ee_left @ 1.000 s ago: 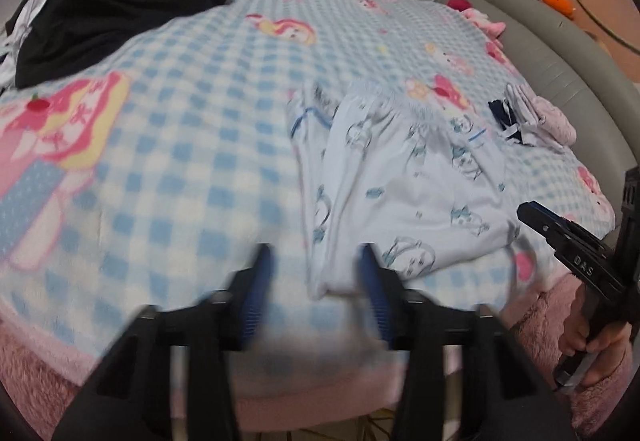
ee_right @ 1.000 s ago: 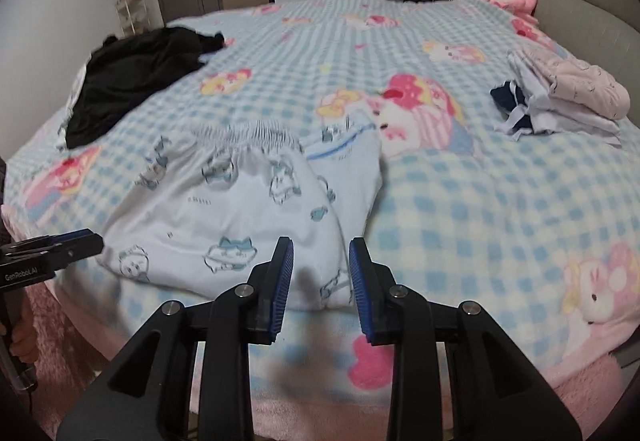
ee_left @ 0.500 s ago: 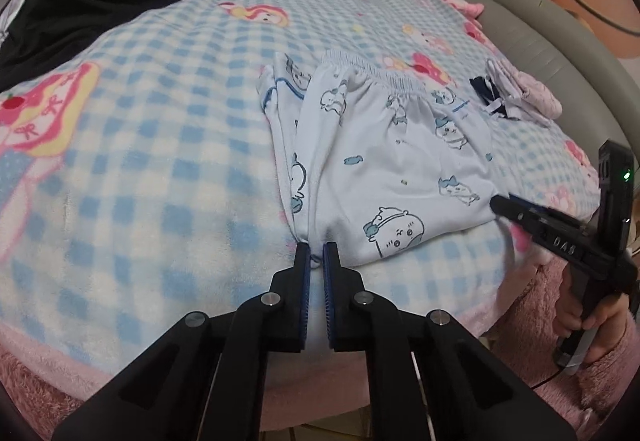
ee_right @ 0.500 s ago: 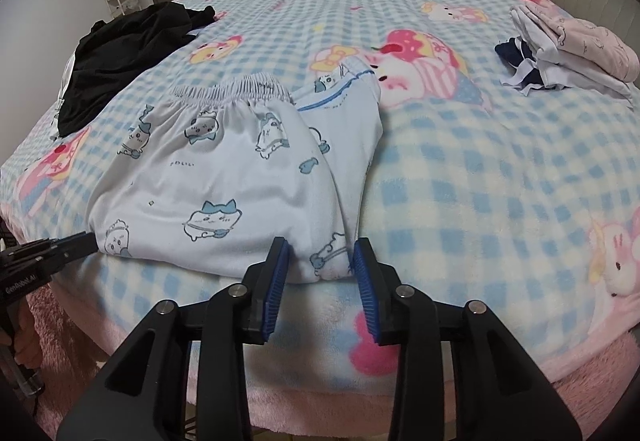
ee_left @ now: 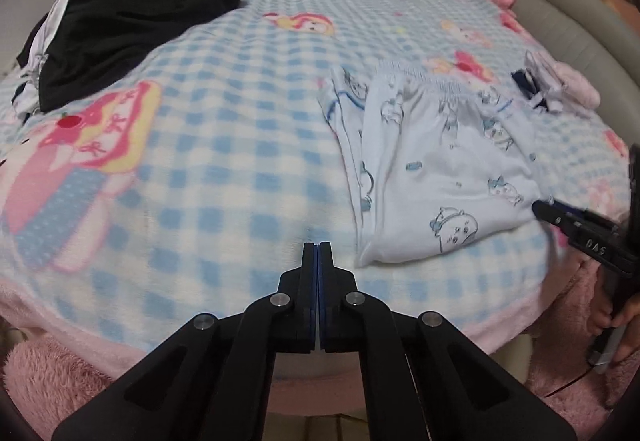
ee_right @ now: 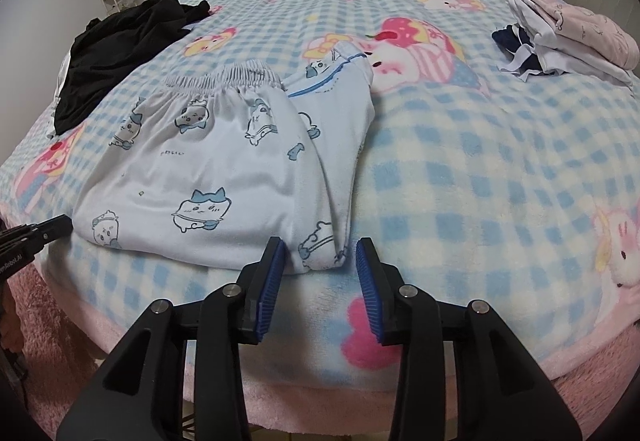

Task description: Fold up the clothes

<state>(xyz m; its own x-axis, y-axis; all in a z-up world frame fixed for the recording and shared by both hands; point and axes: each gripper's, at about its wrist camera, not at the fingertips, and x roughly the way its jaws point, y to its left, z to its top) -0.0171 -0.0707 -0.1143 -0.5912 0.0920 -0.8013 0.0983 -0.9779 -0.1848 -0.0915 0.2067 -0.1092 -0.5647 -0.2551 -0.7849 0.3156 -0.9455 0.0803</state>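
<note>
Blue-and-white checked fleece blanket (ee_right: 460,169) covers the bed where the folding goes on. A heap of black clothing (ee_left: 132,17) lies unfolded at the far left corner, and a small stack of folded garments (ee_right: 576,37), pink on top, sits near the right edge. Between them, close to the near edge, pale blue cartoon-print pyjama trousers (ee_right: 224,169) lie flat, apparently doubled leg over leg, waistband away from the camera; they look partly folded, with cross folds likely left to make. The right gripper (ee_right: 320,273) hangs spread wide at the trousers' near cuff, gripping nothing. The left gripper (ee_left: 319,261) is pressed closed and empty, just left of the trousers.
</note>
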